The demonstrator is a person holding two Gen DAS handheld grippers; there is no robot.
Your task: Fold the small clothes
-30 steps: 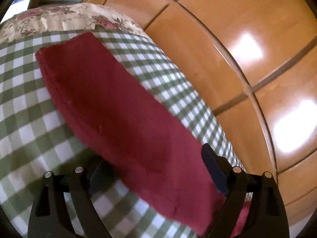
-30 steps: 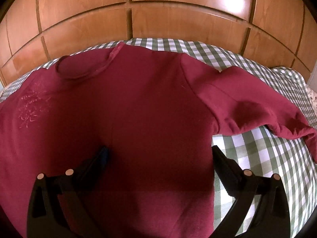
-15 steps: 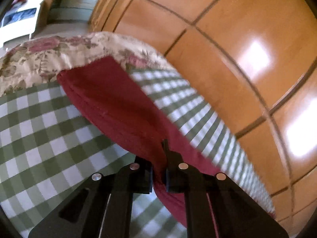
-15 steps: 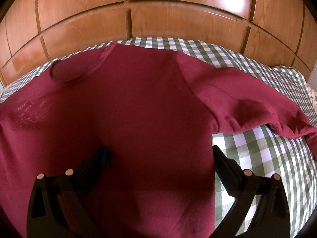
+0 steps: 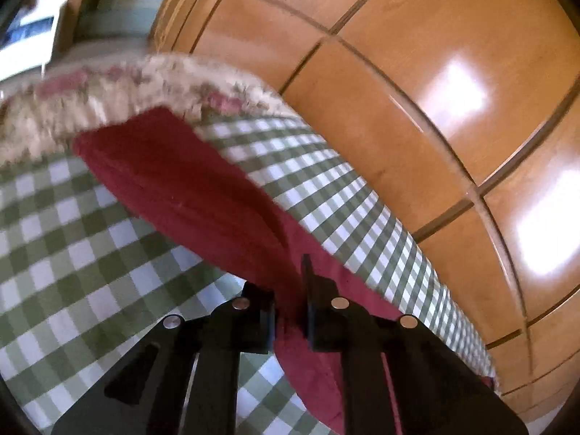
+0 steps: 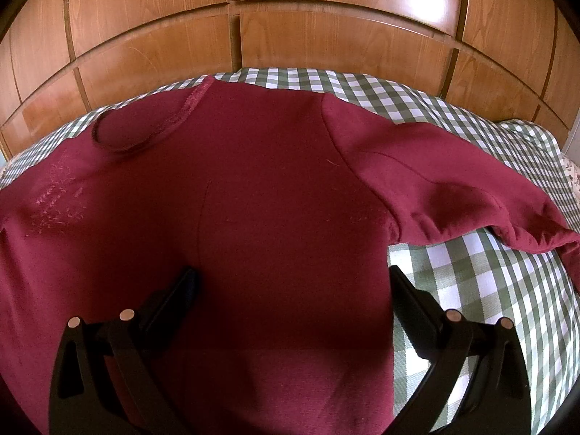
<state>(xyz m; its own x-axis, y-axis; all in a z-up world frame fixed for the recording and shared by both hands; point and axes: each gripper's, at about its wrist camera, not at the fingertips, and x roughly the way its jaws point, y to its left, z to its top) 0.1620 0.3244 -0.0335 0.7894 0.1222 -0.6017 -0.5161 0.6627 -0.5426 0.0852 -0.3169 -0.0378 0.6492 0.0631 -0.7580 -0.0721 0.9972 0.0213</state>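
A maroon sweater (image 6: 272,199) lies spread on a green checked bed cover (image 6: 489,290), neckline (image 6: 141,130) towards the headboard. Its one sleeve (image 6: 453,181) lies bent to the right. In the left wrist view the other sleeve (image 5: 181,181) runs away across the cover, its near part raised into a ridge. My left gripper (image 5: 290,290) pinches that ridge of fabric between its pads, and its jaws are opening slightly. My right gripper (image 6: 291,275) stands wide open low over the sweater's body, one finger at the side seam, gripping nothing.
A glossy wooden headboard (image 6: 290,18) of panels rises right behind the bed (image 5: 398,108). A floral cover (image 5: 108,90) edges the checked cloth (image 5: 72,253) at the far end of the sleeve. Bare checked cloth lies to the right of the sweater.
My left gripper went from wide open over the sleeve to shut on it and rose a little, lifting the fabric. The sweater's collar side shifted slightly. The right gripper kept still.
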